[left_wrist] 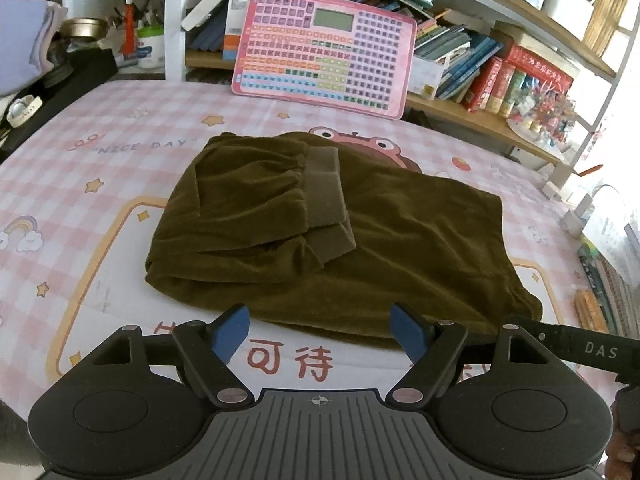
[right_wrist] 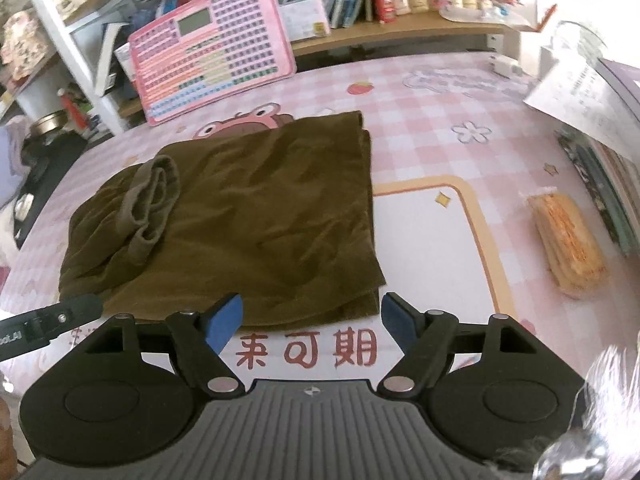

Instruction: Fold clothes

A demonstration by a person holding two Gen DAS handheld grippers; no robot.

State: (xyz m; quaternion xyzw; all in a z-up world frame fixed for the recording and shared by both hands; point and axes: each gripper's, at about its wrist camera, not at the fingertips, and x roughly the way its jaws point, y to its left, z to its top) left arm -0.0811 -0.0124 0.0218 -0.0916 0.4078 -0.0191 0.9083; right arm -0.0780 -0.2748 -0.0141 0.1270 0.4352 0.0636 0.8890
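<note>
With both tongs, left tongs point(left_wrist: 320, 330) and right tongs point(right_wrist: 312, 318), gaping empty just short of the folded olive-brown velvety trousers point(left_wrist: 320, 232), slide each under the near hem together.

My tabletop mat point(left_wrist: 120, 184) reads "NICE DAY", red "可待"; right view shows "来可期". "DAS" on other gripper's arm point(left_wrist: 596, 350).

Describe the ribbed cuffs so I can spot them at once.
Start at the pink checked cloth, then the folded olive garment lying in its middle. The ribbed cuffs lie on top, towards its left side: a paler, greyer band against velvety fabric.
</note>
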